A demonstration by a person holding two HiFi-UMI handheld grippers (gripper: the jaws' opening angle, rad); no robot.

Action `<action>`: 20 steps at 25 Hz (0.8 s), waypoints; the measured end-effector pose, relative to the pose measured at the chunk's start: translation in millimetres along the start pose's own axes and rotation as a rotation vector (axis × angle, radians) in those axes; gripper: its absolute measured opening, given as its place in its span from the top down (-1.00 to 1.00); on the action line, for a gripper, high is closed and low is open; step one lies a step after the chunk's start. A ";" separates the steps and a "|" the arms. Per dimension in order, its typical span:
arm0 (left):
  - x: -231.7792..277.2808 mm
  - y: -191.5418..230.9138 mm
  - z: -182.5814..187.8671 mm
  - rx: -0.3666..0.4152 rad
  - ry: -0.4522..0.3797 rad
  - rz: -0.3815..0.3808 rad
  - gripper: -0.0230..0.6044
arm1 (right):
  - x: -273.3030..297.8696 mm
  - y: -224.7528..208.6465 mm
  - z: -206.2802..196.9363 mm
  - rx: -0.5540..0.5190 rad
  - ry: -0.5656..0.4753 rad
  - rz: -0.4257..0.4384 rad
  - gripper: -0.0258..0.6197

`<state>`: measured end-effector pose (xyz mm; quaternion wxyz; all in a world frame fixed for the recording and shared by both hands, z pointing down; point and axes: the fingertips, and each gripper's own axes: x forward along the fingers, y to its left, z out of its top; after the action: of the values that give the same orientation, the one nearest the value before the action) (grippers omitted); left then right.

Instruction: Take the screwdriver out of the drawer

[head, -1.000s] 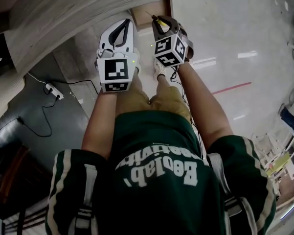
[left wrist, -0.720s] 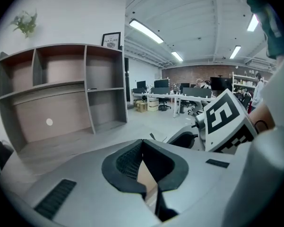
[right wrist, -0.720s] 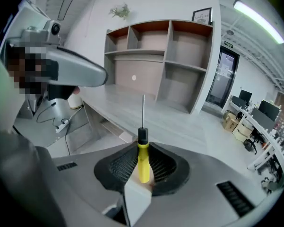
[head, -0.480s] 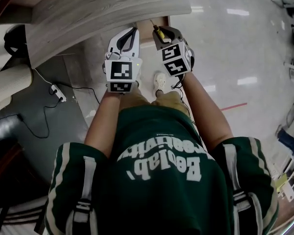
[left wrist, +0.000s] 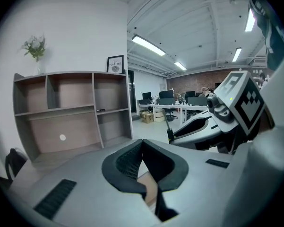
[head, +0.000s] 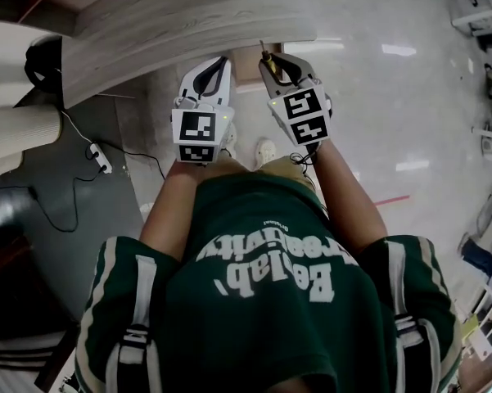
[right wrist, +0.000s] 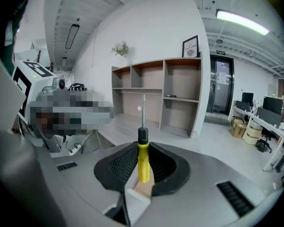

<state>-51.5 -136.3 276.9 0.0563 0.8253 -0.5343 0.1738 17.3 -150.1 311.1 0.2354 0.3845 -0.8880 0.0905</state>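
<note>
Right gripper (right wrist: pixel 142 145): clamped part-closed on the screwdriver (right wrist: pixel 143 167), pinching the yellow handle from both sides, black collar and thin metal shaft poking straight out past the fingertips, butt of the handle lying back between the jaws. Left gripper (left wrist: pixel 142 144): jaws drawn together, tips meeting, nothing between them, nothing touched. Held side by side at about the same height, close but apart, both aimed forward and a little downward above the pale floor (head: pixel 376 97), tips just beside the edge of the wooden desktop (head: pixel 188 23) in the head view. Ahead of the right gripper, well off, an open shelf unit (right wrist: pixel 165 93) against a white wall. Judging by all this, past the grasp and into the carrying-away step: screwdriver up in the air in the right jaws, clear of any surface, so apparently already out of the drawer. Cannot make out the drawer for certain; possibly the brown box-like patch (head: pixel 250 56) below and between the two grippers. Next, most likely: hold the pinch firm, bring the tool over a free surface, lower until the handle rests, and only then ease the jaws apart. Possibly also push the drawer shut with the idle left gripper. Risk worth minding: narrow round handle, gripped near the collar end, apt to pivot or slide if the squeeze slackens.
</note>
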 end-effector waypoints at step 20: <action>-69.9 -31.2 69.3 0.034 -0.117 0.110 0.87 | -96.3 19.5 69.7 -0.026 -0.226 0.043 0.65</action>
<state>-33.4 -82.1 190.9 0.0014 0.8044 -0.5781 0.1371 36.1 -98.8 203.7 0.1368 0.3699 -0.9181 0.0403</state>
